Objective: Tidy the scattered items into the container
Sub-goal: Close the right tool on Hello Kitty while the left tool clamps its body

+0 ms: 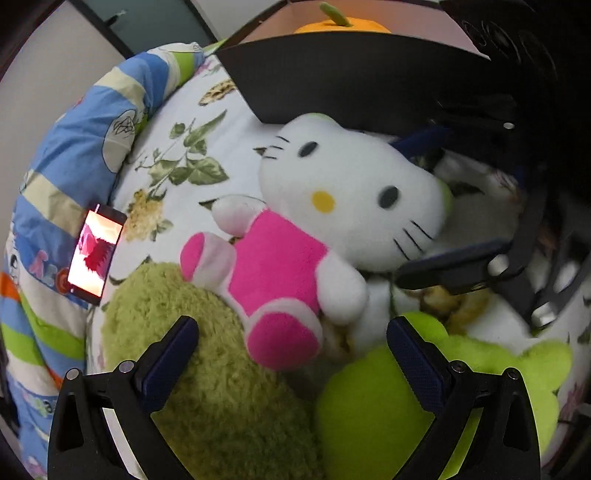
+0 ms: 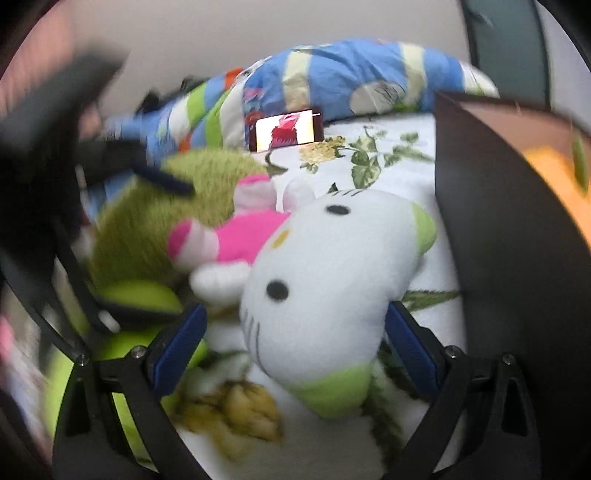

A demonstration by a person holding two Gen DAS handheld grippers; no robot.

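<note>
White cat plush, pink outfit, lime-green ears: lies on the flowered bed sheet, head between the spread fingers of the right tool; contact with the pads cannot be told, the view being blurred.

Right tool: jaws wide, nothing clamped.

Left tool: jaws wide, released, poised above the shaggy olive-green plush and the bright lime-green plush.

Olive-green plush: on the sheet, touching the cat's pink leg.

Lime-green plush: just beside the olive one, under the left tool's right finger.

Container: dark box with a brown inside, standing on the bed just beyond the cat's head.

Orange plush with a green stem: inside the box.

Striped blue quilt: bunched along the bed's far edge.

Phone: screen lit, leaning against the quilt.
</note>
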